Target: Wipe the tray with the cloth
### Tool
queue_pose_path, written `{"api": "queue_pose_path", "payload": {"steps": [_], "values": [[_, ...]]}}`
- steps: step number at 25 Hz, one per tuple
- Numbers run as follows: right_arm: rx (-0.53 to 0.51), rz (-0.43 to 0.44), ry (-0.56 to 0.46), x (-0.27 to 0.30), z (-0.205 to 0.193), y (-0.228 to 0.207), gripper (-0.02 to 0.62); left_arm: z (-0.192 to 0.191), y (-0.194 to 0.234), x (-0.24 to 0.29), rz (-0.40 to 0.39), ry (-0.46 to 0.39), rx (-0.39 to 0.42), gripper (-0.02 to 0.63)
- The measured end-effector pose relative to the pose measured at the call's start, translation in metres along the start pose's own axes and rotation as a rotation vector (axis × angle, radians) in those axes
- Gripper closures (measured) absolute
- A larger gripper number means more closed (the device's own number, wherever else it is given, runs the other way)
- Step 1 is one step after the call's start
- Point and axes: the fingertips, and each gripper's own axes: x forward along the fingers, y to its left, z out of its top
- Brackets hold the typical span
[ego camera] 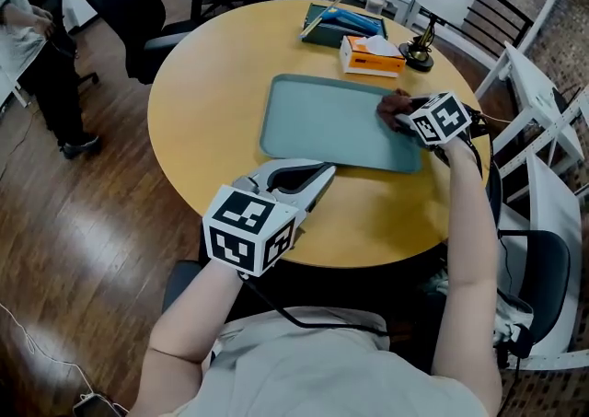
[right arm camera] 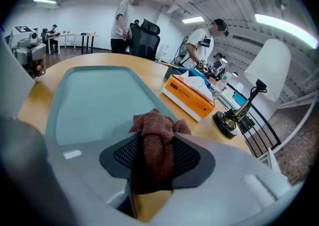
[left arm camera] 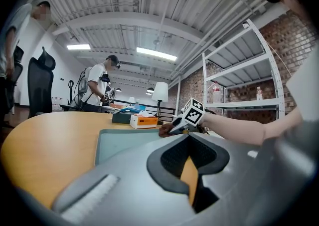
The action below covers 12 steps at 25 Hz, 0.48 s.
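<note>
A teal tray [ego camera: 331,121] lies in the middle of a round wooden table [ego camera: 212,102]. My right gripper [ego camera: 403,117] is at the tray's right edge, shut on a bunched brown cloth [ego camera: 393,108]. In the right gripper view the cloth [right arm camera: 155,130] fills the space between the jaws, over the near end of the tray [right arm camera: 94,100]. My left gripper [ego camera: 317,174] rests just in front of the tray's near edge. Its jaws meet at the tips and hold nothing. In the left gripper view, beyond the left gripper [left arm camera: 188,136], the tray [left arm camera: 119,142] and the right gripper [left arm camera: 175,127] with the cloth [left arm camera: 164,130] show.
An orange tissue box [ego camera: 371,56], a lamp [ego camera: 431,15] and a dark box [ego camera: 342,21] stand on the table's far side. A black office chair [ego camera: 129,1] is at the back left, white shelving [ego camera: 543,121] to the right. People stand beyond the table.
</note>
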Motion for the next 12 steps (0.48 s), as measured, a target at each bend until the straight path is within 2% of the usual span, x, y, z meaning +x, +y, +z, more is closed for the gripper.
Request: {"api": "queue_pose_path", "payload": {"steps": [3,6,12], "values": [[-0.015,0.000,-0.002,-0.001,0.002,0.004,0.428,-0.001,-0.002,0.002,-0.007,-0.001,-0.008,0.604],[-0.062,0.037,-0.021,0.003,0.016,0.019,0.428,-0.001,-0.002,0.002,-0.008,-0.004,-0.008,0.604],[-0.238,0.124,-0.040,0.016,0.067,0.073,0.428,-0.002,0.002,-0.002,0.000,-0.005,-0.007,0.604]]}}
